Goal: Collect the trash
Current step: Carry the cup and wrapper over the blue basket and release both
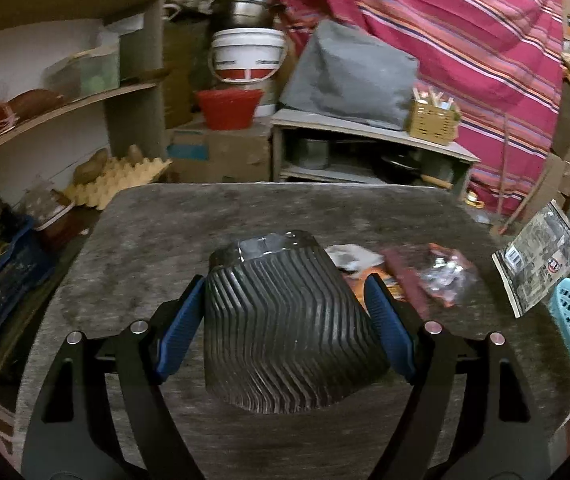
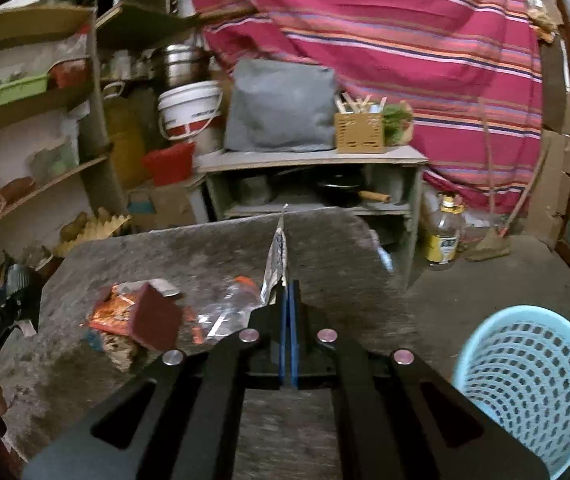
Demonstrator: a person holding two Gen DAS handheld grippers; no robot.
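Print on the held wrapper [image 1: 535, 264] and bottle label [image 2: 443, 245] is illegible.

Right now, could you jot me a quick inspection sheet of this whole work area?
Surface: grey, stained table.
Job's things: dark ribbed container between the left claw's fingers; silver wrapper pinched in the right claw; light-blue mesh basket beside the table.
Clutter: orange and clear wrappers piled on the table.
Grippers: left claw around the container; right claw shut.
Cables: nothing seen.
Surroundings: striped cloth, white bucket, wooden shelves.
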